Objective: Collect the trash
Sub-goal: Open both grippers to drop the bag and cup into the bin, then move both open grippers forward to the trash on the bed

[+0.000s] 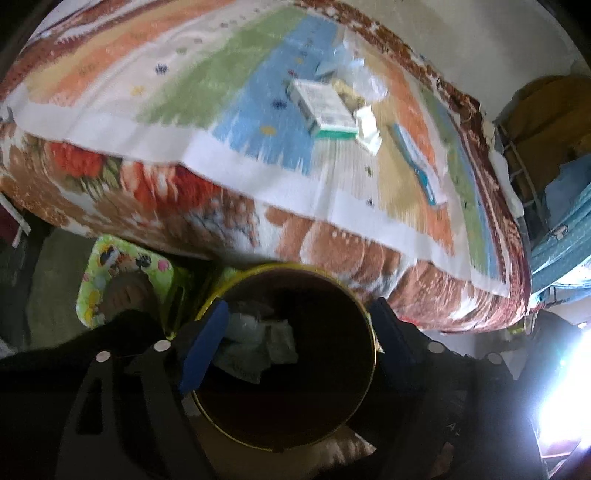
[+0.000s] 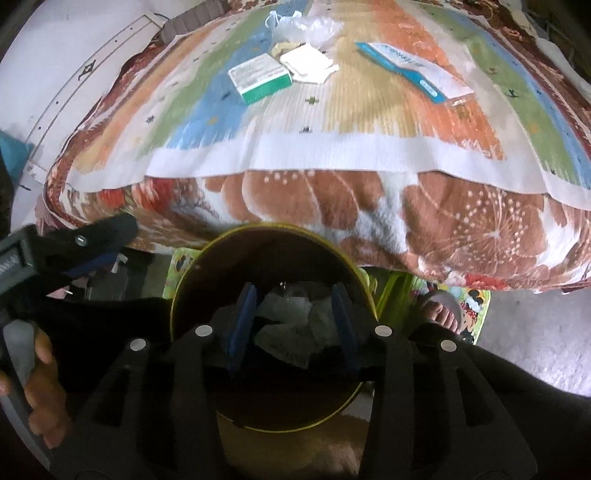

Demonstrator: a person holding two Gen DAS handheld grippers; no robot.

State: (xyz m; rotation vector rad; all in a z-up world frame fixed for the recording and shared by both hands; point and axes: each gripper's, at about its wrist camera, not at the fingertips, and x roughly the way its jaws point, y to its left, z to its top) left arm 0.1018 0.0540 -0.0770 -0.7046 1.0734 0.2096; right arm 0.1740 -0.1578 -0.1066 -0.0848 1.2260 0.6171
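Note:
A round dark bin with a yellow rim (image 1: pixel 364 306) (image 2: pixel 360 275) stands on the floor against the bed, with crumpled white wrappers (image 1: pixel 255 345) (image 2: pixel 295 325) inside. My left gripper (image 1: pixel 295 339) is open and empty over the bin mouth. My right gripper (image 2: pixel 293 323) is open and empty over the bin too. On the striped bedspread lie a white and green box (image 1: pixel 325 107) (image 2: pixel 258 79), a folded white paper (image 1: pixel 367 127) (image 2: pixel 308 62), a clear plastic bag (image 1: pixel 364 79) (image 2: pixel 306 26) and a blue and white packet (image 1: pixel 417 162) (image 2: pixel 406 66).
The bed (image 1: pixel 184 199) (image 2: pixel 332 206) fills the upper half of both views. A green cartoon mat (image 1: pixel 122 273) (image 2: pixel 469 306) lies on the floor under a foot (image 2: pixel 443 314). The left gripper (image 2: pixel 92 240) shows at the right wrist view's left edge. A metal rack (image 1: pixel 524 173) stands at the right.

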